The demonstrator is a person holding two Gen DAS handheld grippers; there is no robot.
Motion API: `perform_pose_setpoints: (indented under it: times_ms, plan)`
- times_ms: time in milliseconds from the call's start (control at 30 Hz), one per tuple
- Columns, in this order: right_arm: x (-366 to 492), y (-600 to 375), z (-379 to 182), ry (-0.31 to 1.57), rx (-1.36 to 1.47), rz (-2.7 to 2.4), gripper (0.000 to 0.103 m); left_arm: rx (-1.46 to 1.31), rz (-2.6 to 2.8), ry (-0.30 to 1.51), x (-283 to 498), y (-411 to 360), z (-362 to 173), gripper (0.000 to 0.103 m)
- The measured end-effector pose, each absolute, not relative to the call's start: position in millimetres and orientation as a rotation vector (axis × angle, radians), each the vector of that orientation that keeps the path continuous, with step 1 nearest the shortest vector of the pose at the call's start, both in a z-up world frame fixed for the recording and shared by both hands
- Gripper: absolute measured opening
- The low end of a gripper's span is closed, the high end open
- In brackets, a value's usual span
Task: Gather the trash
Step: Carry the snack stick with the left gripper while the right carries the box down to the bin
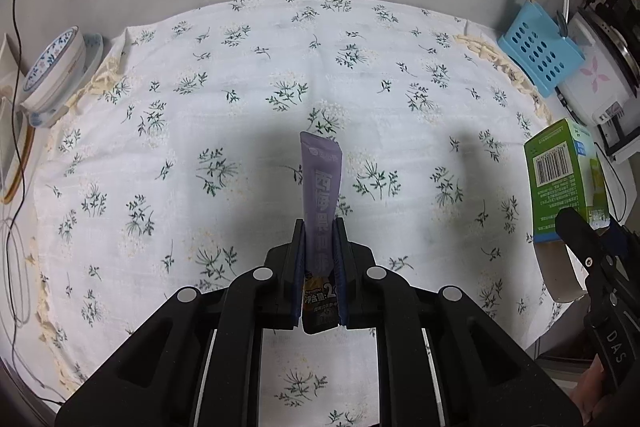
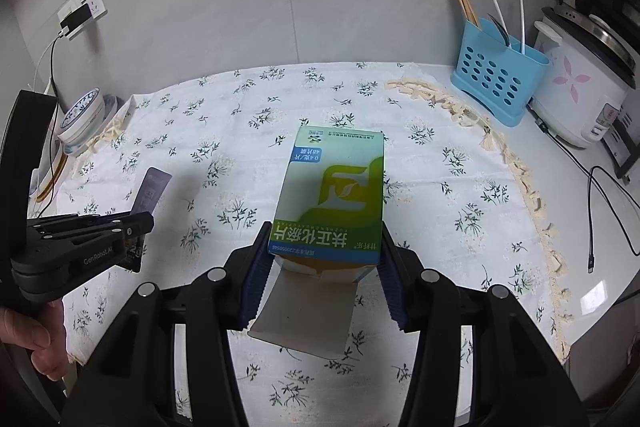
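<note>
The left tool (image 1: 320, 243) is clenched on one purple sachet (image 1: 321, 183), which stands up between its fingers above the middle of the worktop (image 1: 240, 75). The right tool (image 2: 323, 259) grasps one green box (image 2: 332, 195) by its sides, the open flap hanging toward the camera, above the flowered cloth (image 2: 440, 163). At the far right corner stand one blue cutlery holder (image 2: 498, 83) and one white rice cooker (image 2: 584, 87); at the left edge sit bowls (image 1: 56, 67), stacked, their number unclear. Only the right wrist view shows the loose black cable (image 2: 600, 195) near the right edge and the person's left hand (image 2: 36, 339).
</note>
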State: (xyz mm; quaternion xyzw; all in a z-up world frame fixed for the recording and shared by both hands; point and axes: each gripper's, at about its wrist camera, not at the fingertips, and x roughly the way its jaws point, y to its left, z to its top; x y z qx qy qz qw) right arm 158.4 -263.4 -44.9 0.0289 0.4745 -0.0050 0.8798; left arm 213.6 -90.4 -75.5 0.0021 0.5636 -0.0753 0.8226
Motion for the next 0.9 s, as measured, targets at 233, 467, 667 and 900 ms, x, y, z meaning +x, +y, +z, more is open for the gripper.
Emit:
perform_pose_setpoints:
  times_ms: [233, 467, 667, 900]
  plan:
    - [142, -265, -43, 0.989, 0.052, -0.003, 0.047, -0.01, -0.164, 1.199, 191, -91, -71, 0.012]
    - [120, -266, -39, 0.986, 0.046, 0.007, 0.047, -0.02, -0.17, 1.191, 173, -92, -64, 0.012]
    - [105, -269, -36, 0.98, 0.039, 0.01, 0.047, -0.023, -0.163, 1.192, 158, -91, -63, 0.012]
    - [92, -274, -34, 0.98, 0.038, 0.015, 0.047, -0.037, -0.16, 1.199, 139, -92, -65, 0.012]
